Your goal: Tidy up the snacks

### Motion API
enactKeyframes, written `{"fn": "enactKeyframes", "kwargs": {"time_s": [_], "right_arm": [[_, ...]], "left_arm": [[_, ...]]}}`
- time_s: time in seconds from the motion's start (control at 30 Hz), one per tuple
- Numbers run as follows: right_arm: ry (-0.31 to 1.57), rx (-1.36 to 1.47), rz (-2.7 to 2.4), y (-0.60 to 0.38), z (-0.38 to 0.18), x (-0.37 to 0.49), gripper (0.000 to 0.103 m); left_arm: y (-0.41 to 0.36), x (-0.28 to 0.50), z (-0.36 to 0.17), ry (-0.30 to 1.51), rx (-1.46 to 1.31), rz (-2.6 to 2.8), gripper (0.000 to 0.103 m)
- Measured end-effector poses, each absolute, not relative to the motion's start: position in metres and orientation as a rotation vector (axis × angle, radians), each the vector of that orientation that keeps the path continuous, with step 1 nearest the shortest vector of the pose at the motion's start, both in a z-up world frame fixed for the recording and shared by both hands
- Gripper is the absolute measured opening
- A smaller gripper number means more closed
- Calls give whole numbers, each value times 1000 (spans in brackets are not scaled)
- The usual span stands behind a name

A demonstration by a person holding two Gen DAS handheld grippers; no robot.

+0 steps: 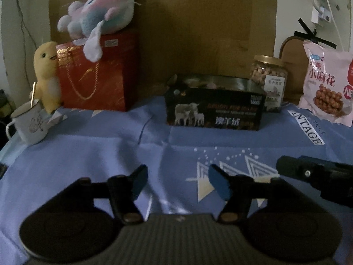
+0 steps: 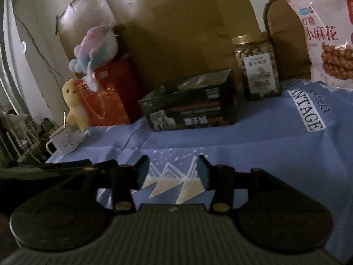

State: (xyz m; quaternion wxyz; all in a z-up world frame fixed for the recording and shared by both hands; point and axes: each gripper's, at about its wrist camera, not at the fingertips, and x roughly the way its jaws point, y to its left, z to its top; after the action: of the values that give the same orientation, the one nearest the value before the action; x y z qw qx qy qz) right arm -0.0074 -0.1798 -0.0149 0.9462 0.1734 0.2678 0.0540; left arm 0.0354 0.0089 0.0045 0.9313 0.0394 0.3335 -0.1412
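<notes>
A black open-topped box [image 1: 215,108] with sheep pictures stands at the back middle of the blue cloth; it also shows in the right wrist view [image 2: 189,108]. A clear jar of nuts [image 1: 268,81] with a gold lid stands right of it [image 2: 257,66]. A pink snack bag [image 1: 326,86] leans at the far right [image 2: 326,35]. My left gripper [image 1: 176,181] is open and empty, low over the cloth in front of the box. My right gripper [image 2: 173,172] is open and empty; it shows at the right edge of the left wrist view [image 1: 313,176].
A red gift bag [image 1: 94,75] stands at the back left with a pastel plush [image 1: 97,11] on top and a yellow duck plush [image 1: 47,77] beside it. A white mug [image 1: 28,123] sits at the left edge. A cardboard sheet [image 1: 198,22] backs the table.
</notes>
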Motion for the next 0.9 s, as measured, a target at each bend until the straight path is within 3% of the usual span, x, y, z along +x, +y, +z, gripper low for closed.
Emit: {"fn": "enactKeyframes", "kwargs": {"time_s": [0.03,0.1,0.2,0.27,0.9], "right_arm": [[546,353,114,-178,-14,-10,56],[549,352,120,-173,-12,-14,58],[556,359,126,-169,-11,-19,64],[559,365,125,-167,-11,-21,68],[557,362,123,-157,-9,-30,75]], "left_arm": [[11,33,4,683,78,-287,71],[14,26,3,675,79,-281,88],[17,19,4,658,88,-263,103],[19,17,4,659,88,-262,103],[33,13,0,733,52,-226,103]]}}
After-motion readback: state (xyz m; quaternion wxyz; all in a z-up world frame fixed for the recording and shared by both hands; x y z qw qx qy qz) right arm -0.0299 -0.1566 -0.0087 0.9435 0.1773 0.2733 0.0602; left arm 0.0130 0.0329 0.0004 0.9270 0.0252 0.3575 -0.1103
